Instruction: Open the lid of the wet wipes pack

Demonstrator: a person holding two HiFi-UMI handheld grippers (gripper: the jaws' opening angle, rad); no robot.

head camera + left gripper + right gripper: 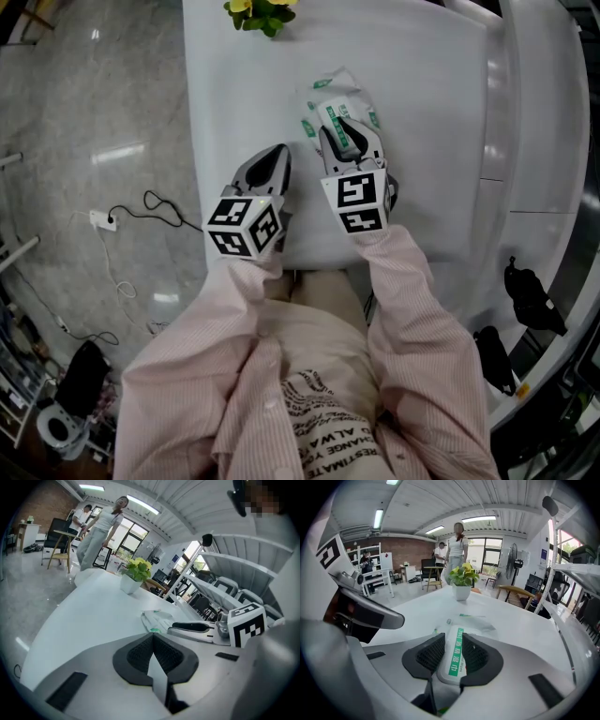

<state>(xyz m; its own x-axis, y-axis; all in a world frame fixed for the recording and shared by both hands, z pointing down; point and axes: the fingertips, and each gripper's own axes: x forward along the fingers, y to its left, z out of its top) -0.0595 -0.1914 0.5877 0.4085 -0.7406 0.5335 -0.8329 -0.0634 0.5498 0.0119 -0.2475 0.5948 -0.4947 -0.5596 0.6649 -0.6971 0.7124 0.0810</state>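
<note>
The wet wipes pack (330,97) lies on the white table (427,122), crinkled clear wrap with green print. Its white lid (457,660), marked with a green strip, sits between the pads of my right gripper (453,640), which press on both of its long sides. In the head view the right gripper (349,141) reaches over the pack's near half. My left gripper (272,161) rests beside it to the left, jaws shut and empty. From the left gripper view the left gripper (152,639) has the pack (157,619) ahead and the right gripper (194,627) lying over it.
A potted plant (258,11) with green leaves stands at the table's far edge. The floor drops away at the table's left edge, with a power strip and cable (103,219). White shelving (539,112) runs along the right. People stand in the background (457,550).
</note>
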